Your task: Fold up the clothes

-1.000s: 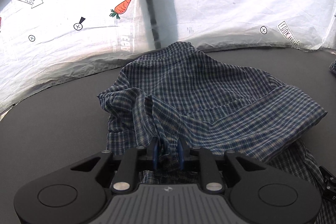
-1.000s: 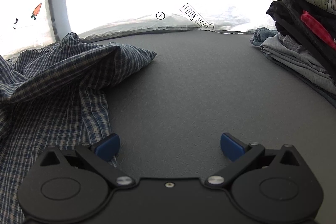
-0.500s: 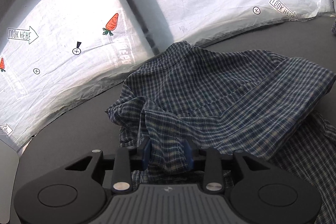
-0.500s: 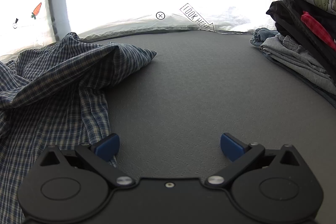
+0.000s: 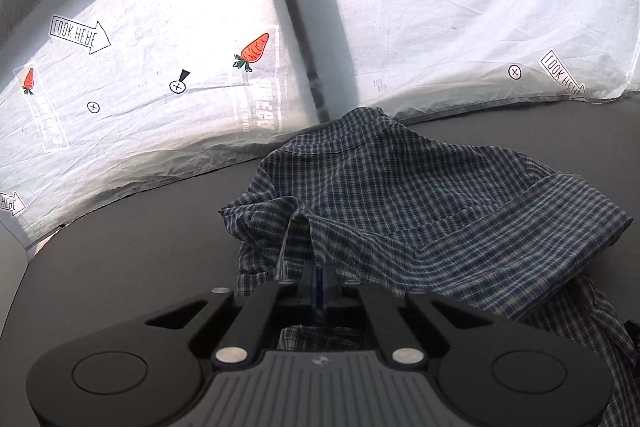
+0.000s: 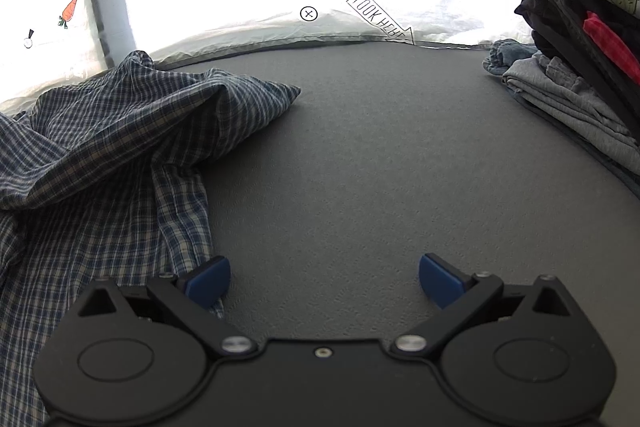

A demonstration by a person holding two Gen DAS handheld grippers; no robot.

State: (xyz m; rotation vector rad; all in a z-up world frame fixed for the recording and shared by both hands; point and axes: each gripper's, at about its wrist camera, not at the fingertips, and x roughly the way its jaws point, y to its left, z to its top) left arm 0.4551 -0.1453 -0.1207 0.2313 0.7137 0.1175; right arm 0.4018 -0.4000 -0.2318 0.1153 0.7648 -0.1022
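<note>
Holding: your left claw (image 5: 320,287), blue pads pressed together on a raised fold of the shirt (image 5: 400,211), with cloth bunched between the arms behind the pads.

Shirt: blue-and-white check, crumpled in a loose heap on the dark grey tabletop (image 5: 140,259). From the left wrist view it spreads ahead and to the right of the claw, its far edge reaching the white sheet (image 5: 460,27) at the back. One pinched ridge rises straight up from the pads.

Right claw (image 6: 324,281): yours, spread wide, nothing between the pads, hovering low over bare tabletop (image 6: 360,147). Its left pad (image 6: 210,281) sits just beside, perhaps touching, the shirt's (image 6: 100,147) near hem; contact cannot be confirmed. A pointed corner of the shirt juts toward the middle of the tabletop.

Stack (image 6: 580,67): folded clothes at the right edge, well apart from the shirt; grey items low, black and red above, a printed piece and a grey one on top.

Sheet markings: carrots (image 5: 254,51), crossed circles, "LOOK HERE" arrows (image 6: 380,17).
</note>
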